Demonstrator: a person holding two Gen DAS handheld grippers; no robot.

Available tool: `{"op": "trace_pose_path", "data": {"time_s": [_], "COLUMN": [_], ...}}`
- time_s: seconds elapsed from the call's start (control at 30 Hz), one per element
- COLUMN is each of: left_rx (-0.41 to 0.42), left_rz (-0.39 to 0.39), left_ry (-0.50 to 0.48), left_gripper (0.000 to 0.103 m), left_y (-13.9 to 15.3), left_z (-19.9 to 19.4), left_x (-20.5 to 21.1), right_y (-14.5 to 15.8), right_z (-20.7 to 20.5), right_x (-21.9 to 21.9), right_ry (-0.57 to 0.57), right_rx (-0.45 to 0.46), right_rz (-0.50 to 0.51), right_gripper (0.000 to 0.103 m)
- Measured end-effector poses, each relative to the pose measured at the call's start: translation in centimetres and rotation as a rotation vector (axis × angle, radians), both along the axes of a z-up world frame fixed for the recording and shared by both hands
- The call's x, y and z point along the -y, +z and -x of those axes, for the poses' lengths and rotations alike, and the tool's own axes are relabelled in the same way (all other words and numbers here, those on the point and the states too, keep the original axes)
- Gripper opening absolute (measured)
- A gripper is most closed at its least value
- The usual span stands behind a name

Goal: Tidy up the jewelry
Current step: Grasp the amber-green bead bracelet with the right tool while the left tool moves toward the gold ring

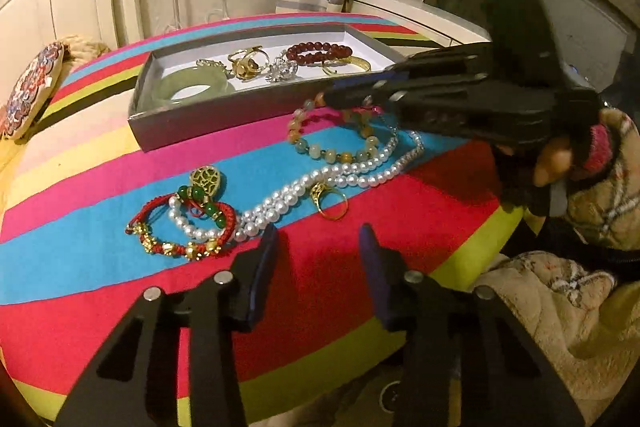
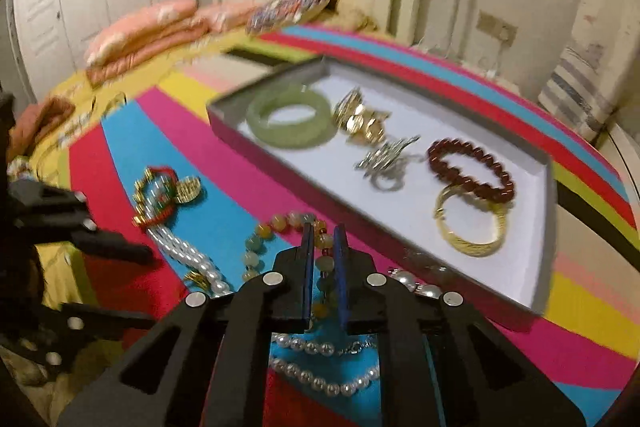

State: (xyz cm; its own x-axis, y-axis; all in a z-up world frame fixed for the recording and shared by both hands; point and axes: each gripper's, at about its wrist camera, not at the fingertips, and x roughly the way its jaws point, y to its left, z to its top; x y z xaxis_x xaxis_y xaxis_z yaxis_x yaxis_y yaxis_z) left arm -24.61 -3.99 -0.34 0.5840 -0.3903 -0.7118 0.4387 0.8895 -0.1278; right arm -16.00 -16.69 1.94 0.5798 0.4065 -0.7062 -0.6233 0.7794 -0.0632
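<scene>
Striped bedspread [image 1: 120,187] in red, blue, pink and yellow lies under everything. My right gripper [image 2: 323,227] has its blue pads nearly together around the multicoloured bead bracelet [image 1: 332,143], whose beads show in the narrow gap; whether the pads actually press them I cannot tell, as that view is blurred. My left gripper [image 1: 318,233] hangs over the red stripe with its fingers apart at a moderate width and nothing between them, just short of the pearl necklace [image 1: 304,187], beside which lies a gold ring [image 1: 330,201]. At the necklace's far end lie a red cord bracelet [image 1: 180,231] and a gold pendant [image 1: 206,179]. Behind them stands the shallow grey box [image 1: 208,123], holding a green jade bangle [image 2: 290,119], gold pieces [image 2: 362,121], a silver piece [image 2: 384,157], a dark red bead bracelet [image 2: 472,167] and a gold bangle [image 2: 470,227].
</scene>
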Motion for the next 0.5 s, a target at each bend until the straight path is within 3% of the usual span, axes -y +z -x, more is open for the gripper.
{"op": "trace_pose_path", "data": {"time_s": [0.1, 0.4, 0.5], "left_rx": [-0.004, 0.027, 0.033], "left_rz": [-0.006, -0.136, -0.138], "left_ry": [-0.002, 0.015, 0.001], "left_gripper": [0.033, 0.033, 0.022], "left_y": [0.1, 0.2, 0.2], "left_z": [-0.5, -1.9, -2.0], "left_x": [0.3, 2.7, 3.0], "right_y": [1.3, 4.4, 4.7], "right_z": [0.9, 2.3, 2.3], "right_x": [0.7, 3.2, 3.8], "right_ry": [-0.004, -0.038, -0.052], "right_rx": [0.026, 0.077, 0.076], "right_rz": [-0.036, -0.149, -0.167], "right_gripper": [0.011, 0.011, 0.011]}}
